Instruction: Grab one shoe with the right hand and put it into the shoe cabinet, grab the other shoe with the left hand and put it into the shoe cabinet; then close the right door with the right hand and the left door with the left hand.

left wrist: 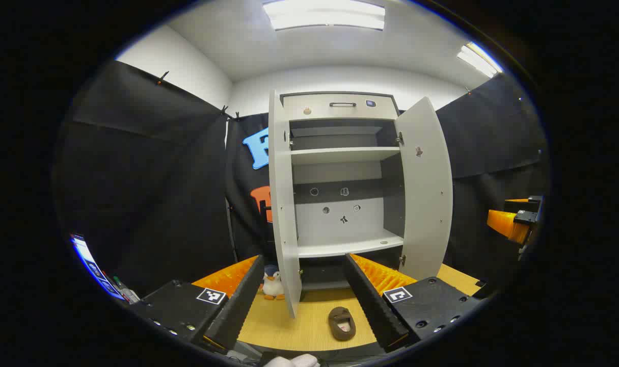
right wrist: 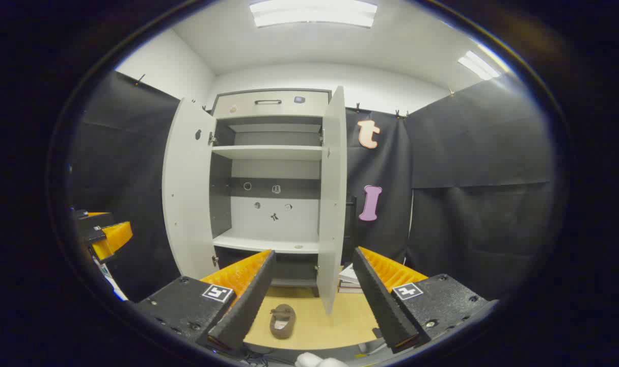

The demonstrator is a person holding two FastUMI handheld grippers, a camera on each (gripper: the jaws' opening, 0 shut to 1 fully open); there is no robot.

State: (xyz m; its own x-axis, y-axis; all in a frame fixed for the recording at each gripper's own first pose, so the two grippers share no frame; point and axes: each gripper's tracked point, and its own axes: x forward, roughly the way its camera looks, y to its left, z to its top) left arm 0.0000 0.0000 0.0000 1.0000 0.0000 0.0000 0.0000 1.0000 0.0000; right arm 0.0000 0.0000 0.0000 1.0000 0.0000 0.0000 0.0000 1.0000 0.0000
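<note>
Start of task, by the look of it: neither shoe grabbed yet. Left gripper [left wrist: 304, 298] spread wide, empty; right gripper [right wrist: 312, 293] likewise spread, empty. Brown shoe [right wrist: 281, 320] lying on wooden table [right wrist: 334, 326] just before shoe cabinet [right wrist: 268, 204], between its two open doors. Second shoe not made out. Next, probably: lowering right gripper over the shoe, closing on it, then lifting toward lower shelf [right wrist: 266, 244].

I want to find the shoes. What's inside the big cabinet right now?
The shoe cabinet has both doors open, and its shelves look bare, with small stickers on the back wall. No shoes inside; one brown shoe lies on the table in front. The lowest compartment is too dark to tell.
</note>
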